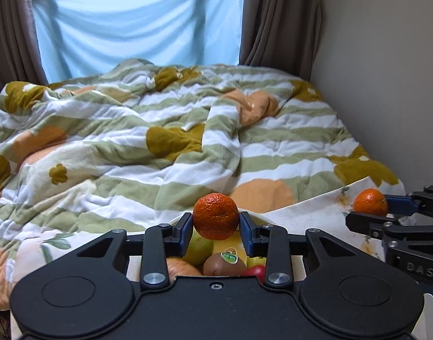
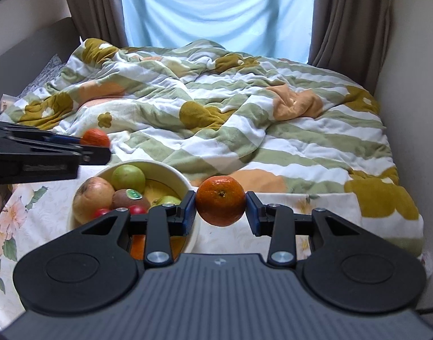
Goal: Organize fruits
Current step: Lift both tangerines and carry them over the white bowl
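both tools are clamped on oranges: left tool (image 1: 216, 225) holds one orange (image 1: 215, 216) above the bowl (image 2: 171, 173), right tool (image 2: 220, 209) another orange (image 2: 220, 200) beside it. round skins could slip, roll off.

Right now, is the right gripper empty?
No, the right gripper is shut on an orange, held above the floral cloth just right of the fruit bowl.

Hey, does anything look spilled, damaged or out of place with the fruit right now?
Nothing stands out. The left gripper and right gripper each hold a whole orange above the table, and the bowl sits upright with its fruit inside.
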